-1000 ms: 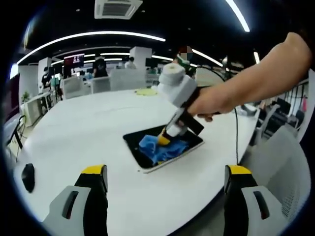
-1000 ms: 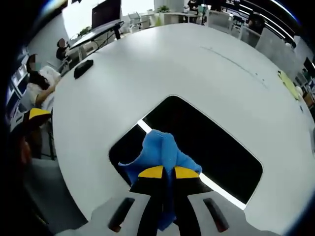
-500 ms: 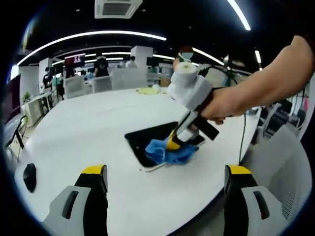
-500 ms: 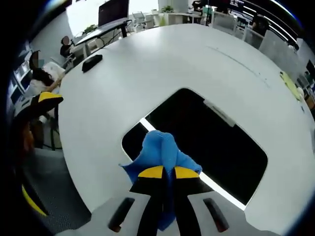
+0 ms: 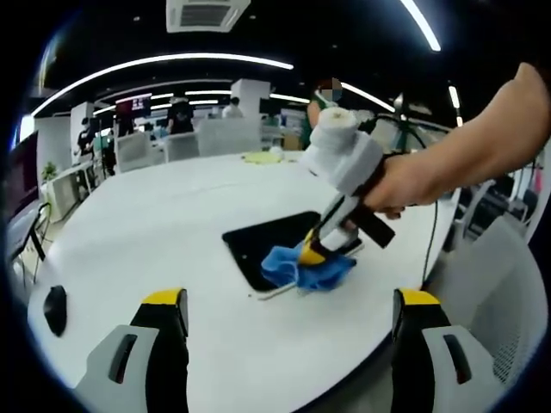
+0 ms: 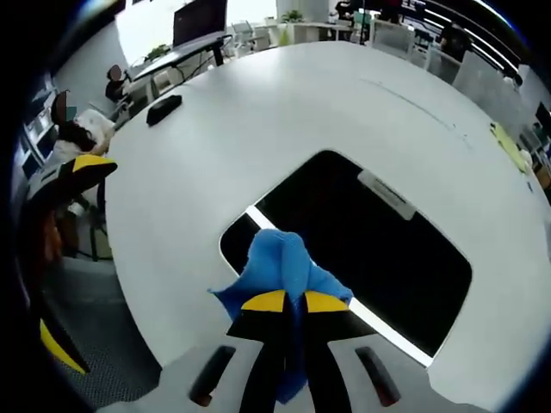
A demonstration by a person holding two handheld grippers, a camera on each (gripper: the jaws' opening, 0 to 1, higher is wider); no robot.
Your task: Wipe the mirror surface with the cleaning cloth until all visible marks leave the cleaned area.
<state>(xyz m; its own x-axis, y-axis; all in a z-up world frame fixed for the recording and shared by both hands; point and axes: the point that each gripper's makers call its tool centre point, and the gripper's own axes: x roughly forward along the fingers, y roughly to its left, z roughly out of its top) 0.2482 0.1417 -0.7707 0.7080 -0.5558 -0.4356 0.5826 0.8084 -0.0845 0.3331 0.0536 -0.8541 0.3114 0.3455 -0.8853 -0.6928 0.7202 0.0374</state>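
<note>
Right gripper [image 6: 287,303], jaws clamped on the blue cleaning cloth [image 6: 280,268], presses it onto the near corner of the mirror [image 6: 379,245] lying flat on the white table [image 6: 258,112]. Left gripper [image 5: 288,331], jaws apart, hangs well short of both.

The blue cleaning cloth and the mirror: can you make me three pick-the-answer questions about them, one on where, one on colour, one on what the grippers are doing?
1. Where is the crumpled blue cleaning cloth?
A. at a corner of the dark rectangular mirror
B. on the floor
C. on a chair

2. What colour are the tips of the right gripper?
A. red
B. yellow
C. green

3. How is the left gripper?
A. shut on the cloth
B. shut on the mirror
C. open, holding nothing

Answers:
1. A, the cloth overlaps the mirror's corner on the round white table.
2. B, yellow tips pinch the cloth.
3. C, its jaws stand wide apart.
</note>
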